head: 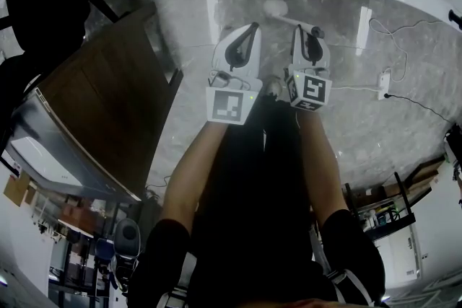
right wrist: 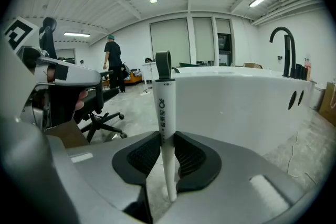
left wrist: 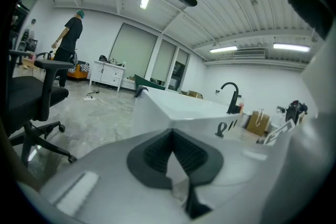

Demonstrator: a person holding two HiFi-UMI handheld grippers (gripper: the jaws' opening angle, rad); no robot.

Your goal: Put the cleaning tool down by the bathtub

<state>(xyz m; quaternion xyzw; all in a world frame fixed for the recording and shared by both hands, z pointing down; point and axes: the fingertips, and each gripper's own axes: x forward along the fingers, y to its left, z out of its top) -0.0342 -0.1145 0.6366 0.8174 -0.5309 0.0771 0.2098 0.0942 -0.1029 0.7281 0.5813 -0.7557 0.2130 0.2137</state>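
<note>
The right gripper (right wrist: 164, 139) clamped its ribbed black pads (right wrist: 140, 155) on the cleaning tool (right wrist: 163, 107), a slim white rod upright between them, with the glossy bathtub (right wrist: 236, 97) beyond, while the left gripper (left wrist: 172, 132) had its jaws closed on nothing.

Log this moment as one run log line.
right gripper: shut on cleaning tool handle | left gripper: shut, empty | bathtub: just ahead | stage: tool held, not released

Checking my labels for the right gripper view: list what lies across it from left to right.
left gripper → person standing in the background → cleaning tool handle → black faucet
</note>
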